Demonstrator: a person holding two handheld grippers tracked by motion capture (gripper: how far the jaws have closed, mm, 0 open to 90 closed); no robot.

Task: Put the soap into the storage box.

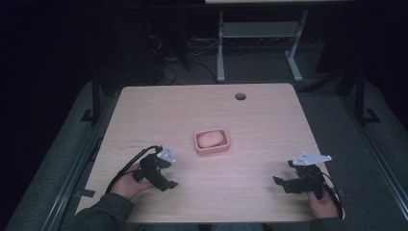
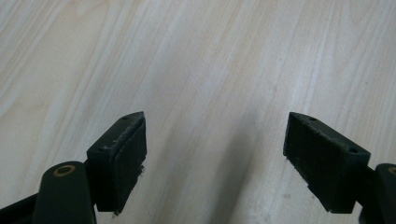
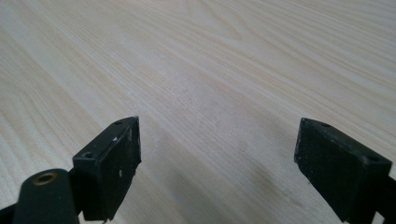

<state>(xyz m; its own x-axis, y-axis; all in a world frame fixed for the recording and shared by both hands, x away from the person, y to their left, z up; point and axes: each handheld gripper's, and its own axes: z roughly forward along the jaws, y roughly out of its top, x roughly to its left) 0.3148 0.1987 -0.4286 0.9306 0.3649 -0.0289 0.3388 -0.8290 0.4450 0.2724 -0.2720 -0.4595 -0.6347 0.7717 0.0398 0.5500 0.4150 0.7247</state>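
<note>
A small pink tray [image 1: 225, 142] sits near the middle of the wooden table [image 1: 260, 120] and holds a pale rounded lump [image 1: 210, 139]. My left gripper [image 1: 168, 182] rests at the front left, held by a hand, to the left of and nearer than the tray. Its jaws stand wide apart over bare wood in the left gripper view [image 2: 215, 154]. My right gripper [image 1: 280, 183] sits at the front right, well apart from the tray. It is open too, with only tabletop between its jaws in the right gripper view [image 3: 217, 163].
A round cable hole [image 1: 240, 96] lies near the table's far edge. Beyond the table stand a white desk frame [image 1: 220, 48] and loose cables [image 1: 166, 67] on the dark floor. Black stand legs [image 1: 95, 103] flank the table's left and right sides.
</note>
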